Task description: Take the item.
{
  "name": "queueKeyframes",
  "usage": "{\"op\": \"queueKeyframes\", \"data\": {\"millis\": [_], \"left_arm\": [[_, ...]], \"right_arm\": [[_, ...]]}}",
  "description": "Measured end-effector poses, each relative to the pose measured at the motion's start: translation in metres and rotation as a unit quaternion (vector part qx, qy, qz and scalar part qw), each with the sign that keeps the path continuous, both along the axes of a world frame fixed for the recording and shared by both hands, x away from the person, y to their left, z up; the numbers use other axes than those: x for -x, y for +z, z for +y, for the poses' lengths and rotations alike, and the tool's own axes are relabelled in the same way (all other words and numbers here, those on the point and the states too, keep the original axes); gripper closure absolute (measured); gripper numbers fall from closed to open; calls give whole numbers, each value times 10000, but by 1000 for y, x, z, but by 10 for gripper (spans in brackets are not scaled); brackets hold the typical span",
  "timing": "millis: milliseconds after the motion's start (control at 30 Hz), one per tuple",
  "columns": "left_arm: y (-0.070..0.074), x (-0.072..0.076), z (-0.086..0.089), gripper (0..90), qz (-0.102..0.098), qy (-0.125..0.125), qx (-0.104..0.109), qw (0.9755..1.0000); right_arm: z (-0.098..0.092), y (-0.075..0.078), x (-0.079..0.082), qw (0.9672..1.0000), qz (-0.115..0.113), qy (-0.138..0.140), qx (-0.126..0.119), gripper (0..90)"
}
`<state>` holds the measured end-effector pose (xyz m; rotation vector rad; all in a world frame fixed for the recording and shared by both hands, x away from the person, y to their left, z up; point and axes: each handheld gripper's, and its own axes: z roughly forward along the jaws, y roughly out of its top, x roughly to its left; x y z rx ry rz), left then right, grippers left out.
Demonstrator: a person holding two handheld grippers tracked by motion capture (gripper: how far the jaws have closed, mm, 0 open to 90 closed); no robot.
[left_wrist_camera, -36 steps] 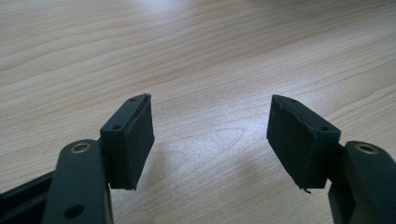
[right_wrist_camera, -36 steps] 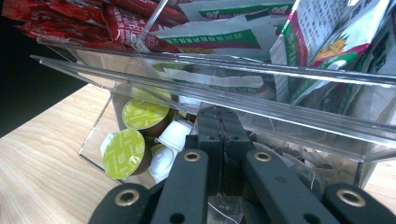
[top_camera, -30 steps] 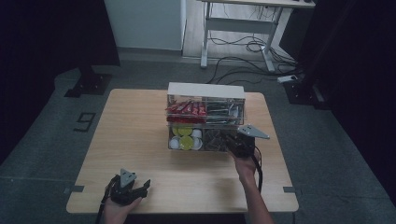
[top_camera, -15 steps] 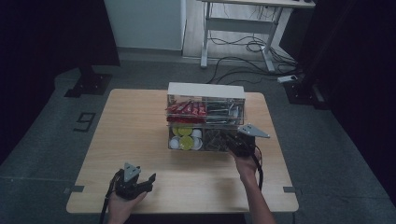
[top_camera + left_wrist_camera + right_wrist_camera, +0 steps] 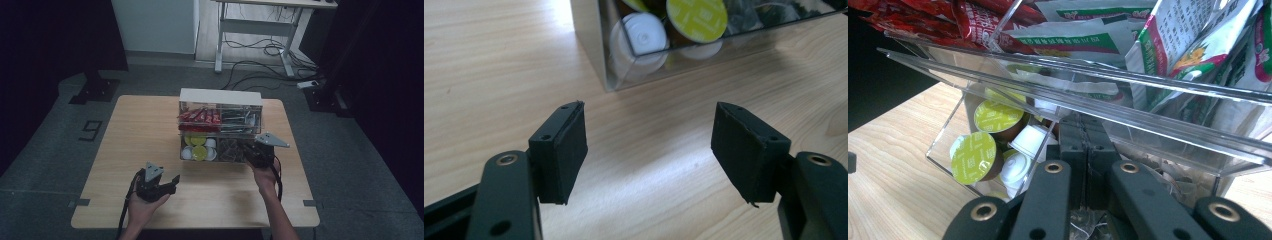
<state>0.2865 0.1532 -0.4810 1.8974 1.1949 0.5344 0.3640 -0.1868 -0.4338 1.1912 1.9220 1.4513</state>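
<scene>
Two grippers are seen from the high view: the left gripper (image 5: pixel 167 184) is held over the near part of the wooden surface (image 5: pixel 140 130), well apart from the clear organizer (image 5: pixel 220 127), while the right gripper (image 5: pixel 252 152) is set against its lower front. From the left gripper view, jaws are spread wide, nothing between them, capsules (image 5: pixel 696 17) ahead. From the right gripper view, jaws are pressed together at the lower compartment beside the capsules (image 5: pixel 973 155), under the sachets (image 5: pixel 1193 35).
</scene>
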Motion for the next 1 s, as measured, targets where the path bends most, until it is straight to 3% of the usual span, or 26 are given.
{"op": "queueKeyframes", "data": {"millis": [467, 767, 1000], "left_arm": [[12, -20, -23, 308, -179, -20, -83, 9998], [13, -30, -38, 310, -148, -63, -172, 9997], [14, -42, -52, 320, -247, 5, -219, 9995]], "right_arm": [[0, 0, -1, 10000, 19, -15, 61, 883], [1, 0, -1, 10000, 34, -13, 81, 883], [2, 0, -2, 10000, 45, -18, 79, 883]]}}
